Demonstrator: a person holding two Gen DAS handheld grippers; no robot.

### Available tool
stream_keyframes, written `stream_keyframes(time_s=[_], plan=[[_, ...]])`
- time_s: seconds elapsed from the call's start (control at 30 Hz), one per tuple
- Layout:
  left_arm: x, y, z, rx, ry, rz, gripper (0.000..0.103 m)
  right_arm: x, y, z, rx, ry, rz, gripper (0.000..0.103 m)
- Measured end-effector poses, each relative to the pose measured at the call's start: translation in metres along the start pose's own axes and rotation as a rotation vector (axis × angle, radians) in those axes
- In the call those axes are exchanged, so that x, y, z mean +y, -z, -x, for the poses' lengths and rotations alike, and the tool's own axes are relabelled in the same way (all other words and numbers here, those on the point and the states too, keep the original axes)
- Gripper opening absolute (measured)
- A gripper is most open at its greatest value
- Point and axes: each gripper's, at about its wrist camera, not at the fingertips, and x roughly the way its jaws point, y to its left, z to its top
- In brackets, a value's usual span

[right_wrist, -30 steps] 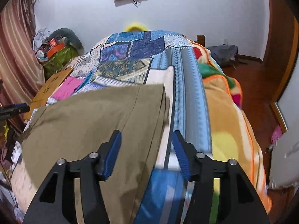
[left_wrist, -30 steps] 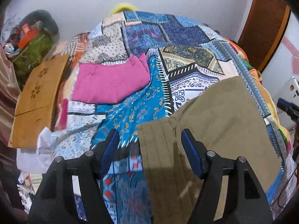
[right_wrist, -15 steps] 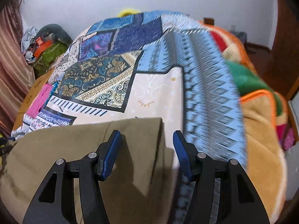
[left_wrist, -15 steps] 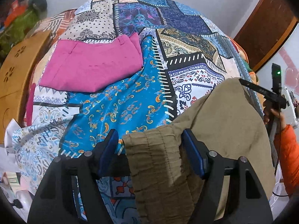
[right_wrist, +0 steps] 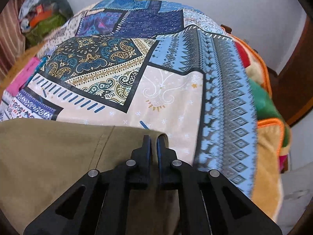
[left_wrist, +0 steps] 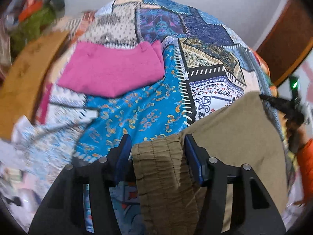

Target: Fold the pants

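Olive-khaki pants [left_wrist: 230, 137] lie on a patchwork bedspread [left_wrist: 148, 113]. In the left wrist view their gathered elastic waistband [left_wrist: 158, 164] sits between the blue pads of my left gripper [left_wrist: 156, 146], whose jaws stand wide apart around it. In the right wrist view my right gripper [right_wrist: 154, 139] is shut on the far right corner of the pants [right_wrist: 58, 152], and the cloth edge curls over the fingertips. The right gripper also shows in the left wrist view [left_wrist: 281, 105], held by a hand in an orange sleeve.
Folded pink pants [left_wrist: 113, 72] lie on the bedspread [right_wrist: 166, 98] to the far left. A wooden board [left_wrist: 23, 78] leans at the left bedside. An orange-and-green blanket [right_wrist: 270, 129] hangs off the right side. Bags [right_wrist: 45, 21] are piled at the far left by the wall.
My right gripper has closed on the pants' corner; it was open half a second ago. My left gripper has moved further over the waistband and stays open.
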Motion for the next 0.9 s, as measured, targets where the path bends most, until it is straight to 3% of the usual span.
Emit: stream_keyframes(time_s=[0.07, 0.13, 0.17, 0.2, 0.33, 0.4, 0.53, 0.67, 0.73, 0.83, 0.9], plan=[[-0.008, -0.001, 0.013, -0.031, -0.051, -0.055, 0.057, 0.001, -0.002, 0.019, 0.014, -0.002, 0.012, 0.011], [-0.018, -0.003, 0.028, -0.073, -0.089, -0.109, 0.057, 0.008, -0.003, 0.041, -0.005, -0.043, 0.026, 0.023], [-0.022, -0.004, 0.033, -0.087, -0.088, -0.125, 0.057, 0.014, -0.002, 0.056, -0.030, -0.066, 0.038, 0.038], [-0.028, -0.006, 0.040, -0.098, -0.070, -0.136, 0.058, 0.020, -0.001, 0.068, -0.057, -0.084, 0.047, 0.052], [-0.045, -0.008, 0.045, -0.091, 0.014, -0.141, 0.064, 0.052, 0.007, 0.107, -0.130, -0.220, 0.067, 0.069], [-0.054, -0.006, 0.040, -0.073, 0.032, -0.148, 0.072, 0.067, 0.011, 0.109, -0.113, -0.281, 0.063, 0.085], [-0.071, 0.005, 0.018, -0.012, 0.065, -0.166, 0.079, 0.103, 0.027, 0.100, -0.072, -0.347, 0.086, 0.085], [-0.083, 0.026, -0.011, 0.074, 0.007, -0.236, 0.079, 0.131, 0.051, 0.074, 0.054, -0.327, 0.164, 0.085], [-0.088, 0.034, -0.006, 0.034, -0.019, -0.283, 0.080, 0.132, 0.064, 0.073, 0.062, -0.322, 0.152, 0.085], [-0.091, 0.042, 0.003, 0.035, -0.037, -0.311, 0.084, 0.123, 0.078, 0.084, 0.072, -0.331, 0.140, 0.085], [-0.088, 0.048, 0.009, 0.028, -0.066, -0.307, 0.093, 0.115, 0.090, 0.089, 0.071, -0.327, 0.114, 0.085]])
